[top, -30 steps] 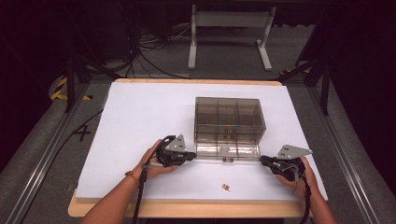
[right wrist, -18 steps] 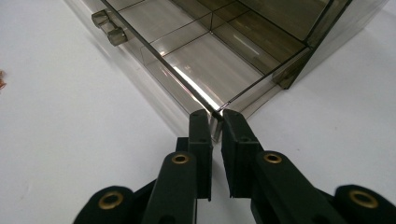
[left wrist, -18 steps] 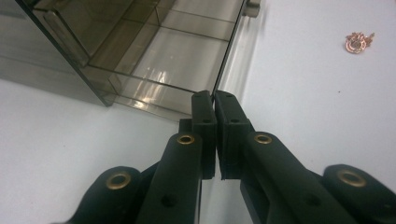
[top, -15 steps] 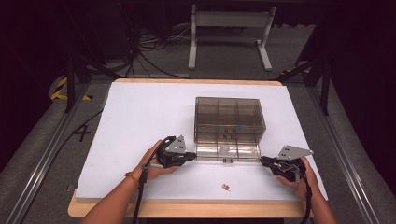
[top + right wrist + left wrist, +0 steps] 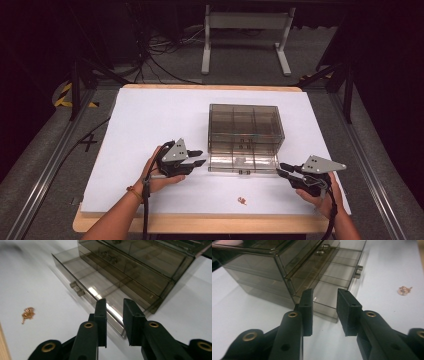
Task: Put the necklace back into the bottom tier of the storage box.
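On the white sheet that covers the table, a smoked clear drawer box stands a little past centre toward 1 o'clock, its bottom drawer pulled out toward the person. Since half a second ago both grippers have let go of that drawer's front corners: the left gripper at 9 o'clock of the drawer and the right gripper at 3 o'clock have just been opening their jaws and lifting slightly, and each gripper view shows daylight between the pads with only the drawer corner beyond, nothing pinched. Judging from that, the pull-out is finished and the drawer stands ready to be filled. The likely item is the small copper-coloured trinket, lying at 6 o'clock of the drawer, well apart from both grippers and near the sheet's front edge. Room is generous at 9 o'clock across bare sheet; tighter at 3 o'clock, where the right hand sits near the sheet's border.
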A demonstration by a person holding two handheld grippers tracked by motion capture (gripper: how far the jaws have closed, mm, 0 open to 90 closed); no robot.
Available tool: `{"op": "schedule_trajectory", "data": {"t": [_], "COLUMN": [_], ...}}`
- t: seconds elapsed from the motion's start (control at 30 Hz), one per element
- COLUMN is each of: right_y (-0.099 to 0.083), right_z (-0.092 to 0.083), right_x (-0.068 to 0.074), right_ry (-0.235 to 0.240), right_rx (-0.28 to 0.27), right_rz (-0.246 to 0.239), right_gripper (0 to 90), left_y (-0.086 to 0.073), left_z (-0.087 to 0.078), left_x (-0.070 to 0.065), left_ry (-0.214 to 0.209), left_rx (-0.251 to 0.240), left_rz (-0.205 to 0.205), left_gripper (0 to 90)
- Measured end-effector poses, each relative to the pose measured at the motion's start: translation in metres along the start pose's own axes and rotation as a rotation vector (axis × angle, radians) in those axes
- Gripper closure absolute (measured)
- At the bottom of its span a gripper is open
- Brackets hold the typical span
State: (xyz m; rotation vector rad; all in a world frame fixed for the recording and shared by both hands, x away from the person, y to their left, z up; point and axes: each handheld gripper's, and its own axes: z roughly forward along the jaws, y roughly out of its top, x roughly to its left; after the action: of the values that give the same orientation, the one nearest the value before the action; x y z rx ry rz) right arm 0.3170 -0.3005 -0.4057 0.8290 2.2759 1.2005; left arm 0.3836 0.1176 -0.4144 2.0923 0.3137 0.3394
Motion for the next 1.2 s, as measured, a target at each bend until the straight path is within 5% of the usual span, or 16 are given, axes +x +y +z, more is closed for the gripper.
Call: {"op": "schedule_trajectory", "data": {"t": [0.2,0.6,0.93,1.2], "right_y": [0.008,0.012,0.003,-0.004], "right_z": [0.001,0.028,0.056,0.066], "right_x": [0.013,0.046,0.071,0.081], "right_ry": [0.018,0.139,0.279,0.319], "right_rx": [-0.032,-0.036,0.041,0.113], "right_rz": [-0.024,-0.051,-0.070,-0.110], "right_gripper": [70.2,63.2,63.3,66.0], "left_y": [-0.005,-0.039,-0.051,-0.052], "left_z": [-0.005,-0.013,-0.014,-0.013], "left_x": [-0.008,-0.016,-0.016,-0.015], "left_ry": [0.025,0.052,0.065,0.061], "left_rx": [0.010,0.014,-0.043,-0.041], "left_rz": [0.015,-0.081,-0.130,-0.145], "left_gripper": [54.3,22.4,16.7,16.0]}}
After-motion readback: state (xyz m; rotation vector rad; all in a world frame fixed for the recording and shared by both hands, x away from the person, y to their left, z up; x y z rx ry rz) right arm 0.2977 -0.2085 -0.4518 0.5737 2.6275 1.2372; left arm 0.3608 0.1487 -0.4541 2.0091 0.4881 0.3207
